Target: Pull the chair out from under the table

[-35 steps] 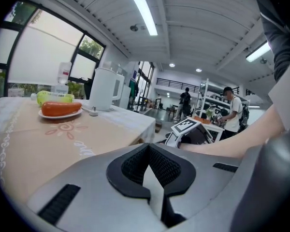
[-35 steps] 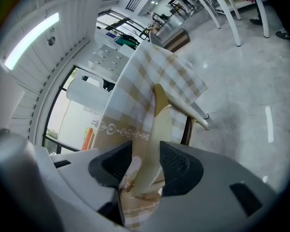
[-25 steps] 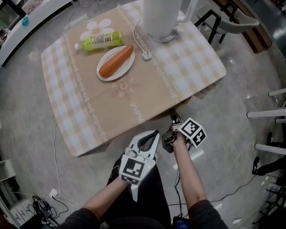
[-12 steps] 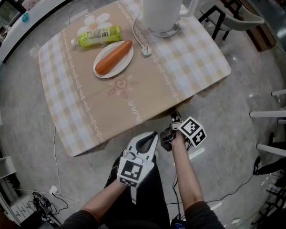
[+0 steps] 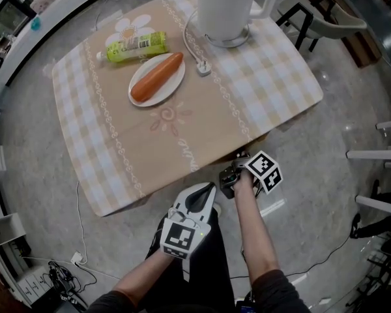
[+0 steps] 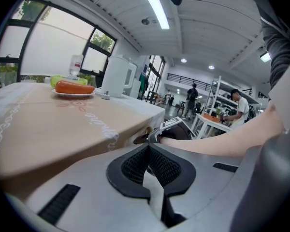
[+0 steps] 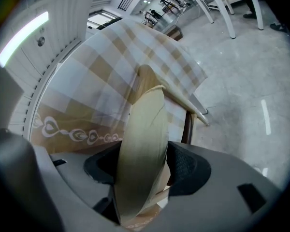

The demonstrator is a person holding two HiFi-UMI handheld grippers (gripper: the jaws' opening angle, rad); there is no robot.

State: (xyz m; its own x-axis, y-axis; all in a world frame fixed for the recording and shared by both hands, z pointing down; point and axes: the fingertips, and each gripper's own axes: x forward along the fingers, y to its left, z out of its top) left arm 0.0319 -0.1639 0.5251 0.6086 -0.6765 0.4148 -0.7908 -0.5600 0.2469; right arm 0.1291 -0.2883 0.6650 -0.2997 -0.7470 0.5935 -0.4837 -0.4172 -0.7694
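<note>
Chair (image 7: 142, 149): tucked under the table's (image 5: 117, 142) near edge, toward the right corner. Only its pale curved back rail and a bit of dark frame show below the hanging checked cloth (image 5: 274, 77). Not pulled out.

Right gripper (image 5: 234, 168): at that near edge, pointing down and in toward the chair. Its jaws have just been opening and now stand wide, with the back rail between them. I can't see the pads clamping on the rail.

Left gripper (image 5: 205, 194): just left of the right one and a little nearer the person, short of the table edge. Jaws pressed together, nothing between them.

Table top, from near to far:
- plate (image 5: 173, 87) with a carrot (image 5: 156, 77) on it, left of centre
- green bottle (image 5: 133, 45) lying on its side just beyond the plate
- white plug (image 5: 202, 66) to the right of the plate
- white kettle (image 5: 225, 5) on its base at the far edge

A second chair (image 5: 332, 25) stands on the floor beyond the far right corner.
</note>
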